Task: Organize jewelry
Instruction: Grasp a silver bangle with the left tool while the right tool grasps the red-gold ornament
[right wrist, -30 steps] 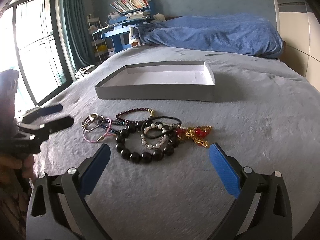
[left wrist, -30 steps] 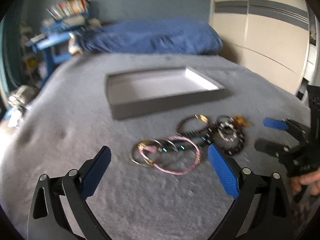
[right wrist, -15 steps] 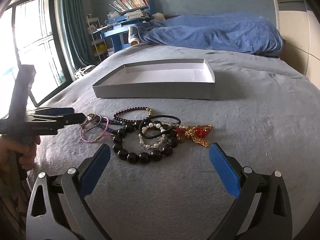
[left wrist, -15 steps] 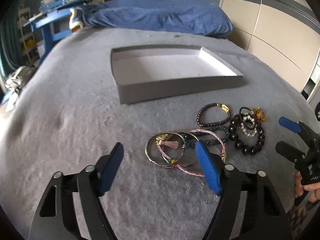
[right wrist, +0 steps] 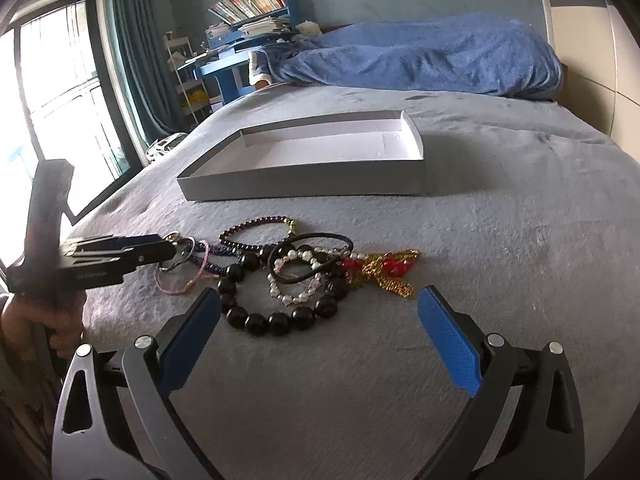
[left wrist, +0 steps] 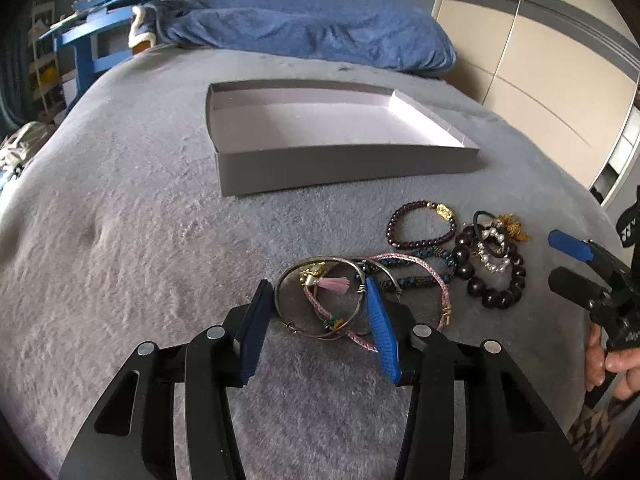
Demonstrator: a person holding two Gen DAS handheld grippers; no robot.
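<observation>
A pile of bracelets lies on the grey bed cover. My left gripper is open, partly narrowed, with its fingers on either side of a silver bangle with a pink tassel, tangled with a pink cord bracelet. A purple bead bracelet, a big dark bead bracelet, a pearl bracelet and a red-and-gold piece lie to the right. An empty grey box stands behind. My right gripper is open and empty, short of the dark beads.
A blue blanket lies heaped at the head of the bed. A blue desk with books and a window are at the left. Wardrobe doors stand along the right.
My left gripper has moved forward and down to the silver bangle and its fingers have narrowed around it. The right gripper has barely moved.
</observation>
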